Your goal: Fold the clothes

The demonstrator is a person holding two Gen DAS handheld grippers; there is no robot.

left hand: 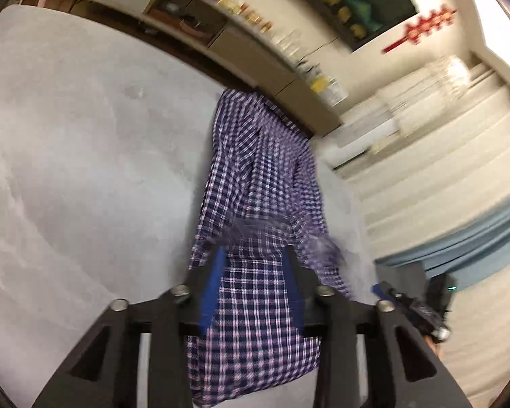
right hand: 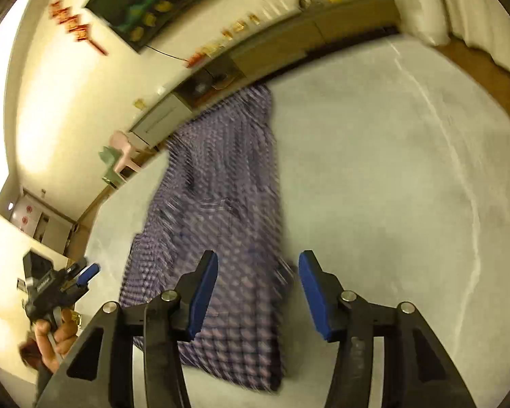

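Observation:
A navy and white checked shirt lies on the pale grey table, folded into a long narrow strip that runs away from me. My left gripper hovers over its near end, open, with the cloth showing in the gap between the blue pads. In the right wrist view the same shirt looks blurred. My right gripper is open above the shirt's near right edge, holding nothing. A hand holds the left gripper off to the left of the shirt. The right gripper shows at the lower right.
A low sideboard with small items on top runs along the wall past the table's far edge. A pink chair stands by it. Pale curtains hang on the right. Bare table stretches right of the shirt.

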